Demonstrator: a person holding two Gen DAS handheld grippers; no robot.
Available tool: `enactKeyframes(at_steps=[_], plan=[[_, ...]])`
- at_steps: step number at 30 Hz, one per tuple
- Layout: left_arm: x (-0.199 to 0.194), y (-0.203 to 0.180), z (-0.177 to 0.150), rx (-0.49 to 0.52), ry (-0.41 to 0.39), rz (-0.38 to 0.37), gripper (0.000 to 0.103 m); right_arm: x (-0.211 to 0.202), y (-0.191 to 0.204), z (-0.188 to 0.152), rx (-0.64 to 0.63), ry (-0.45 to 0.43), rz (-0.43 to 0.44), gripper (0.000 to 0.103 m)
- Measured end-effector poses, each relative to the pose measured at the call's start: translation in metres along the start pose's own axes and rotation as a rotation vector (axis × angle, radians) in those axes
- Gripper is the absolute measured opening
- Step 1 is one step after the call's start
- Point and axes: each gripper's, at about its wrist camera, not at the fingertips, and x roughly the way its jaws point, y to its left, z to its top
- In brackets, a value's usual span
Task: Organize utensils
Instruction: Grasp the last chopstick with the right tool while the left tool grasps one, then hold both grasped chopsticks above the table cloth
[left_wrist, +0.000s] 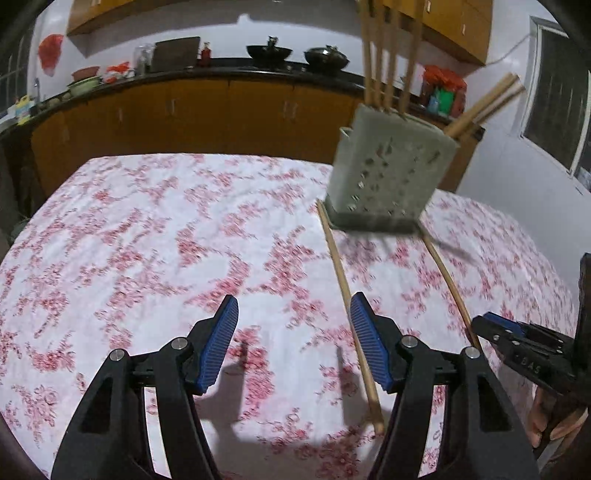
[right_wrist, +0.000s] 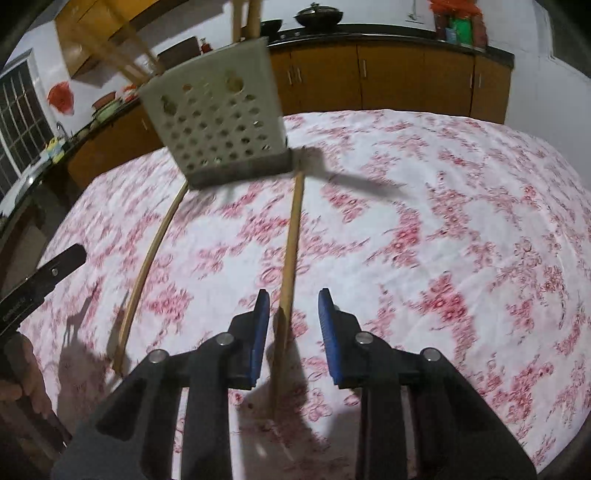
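Wooden chopstick (right_wrist: 291, 243) lies on the floral counter (right_wrist: 443, 221) between my right tool (right_wrist: 293, 325), spread wide; thin, stiff, light, so I'd pinch near its end. Left tool (left_wrist: 293, 321) spread, empty.

Left tool (left_wrist: 293, 304): black plastic arms, blue ribbed pads (left_wrist: 218, 343), round silver screws at the joints. Right tool (right_wrist: 293, 301): same black arms, blue pads (right_wrist: 258, 332), silver screws; white lettering on its side. Bare skin of hand (left_wrist: 554, 424) behind.
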Motion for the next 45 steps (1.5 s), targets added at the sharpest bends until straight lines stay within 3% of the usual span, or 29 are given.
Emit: enactKeyframes(at_steps=[3, 10, 13, 19, 29, 38, 45], plan=[[0.003, -0.007, -0.005, 0.017, 0.024, -0.018, 0.058, -0.002, 0.008, -0.001, -0.047, -0.007, -0.081, 0.009], [0.021, -0.033, -0.013, 0.071, 0.107, -0.073, 0.039, -0.002, -0.024, 0.012, 0.048, -0.010, -0.120, 0.008], [0.031, -0.041, -0.014, 0.090, 0.136, -0.061, 0.033, -0.003, -0.028, 0.011, 0.053, -0.011, -0.125, 0.008], [0.047, -0.045, -0.015, 0.114, 0.156, 0.001, 0.008, -0.001, -0.026, 0.012, 0.042, -0.010, -0.123, 0.008], [0.057, 0.010, 0.006, 0.032, 0.135, 0.082, 0.008, 0.011, -0.024, 0.026, 0.010, -0.009, -0.156, 0.008], [0.059, 0.016, 0.008, 0.014, 0.134, 0.061, 0.009, 0.026, -0.029, 0.043, 0.000, -0.039, -0.219, 0.010], [0.058, 0.018, 0.008, -0.001, 0.133, 0.046, 0.009, 0.026, -0.033, 0.044, 0.013, -0.040, -0.202, 0.010]])
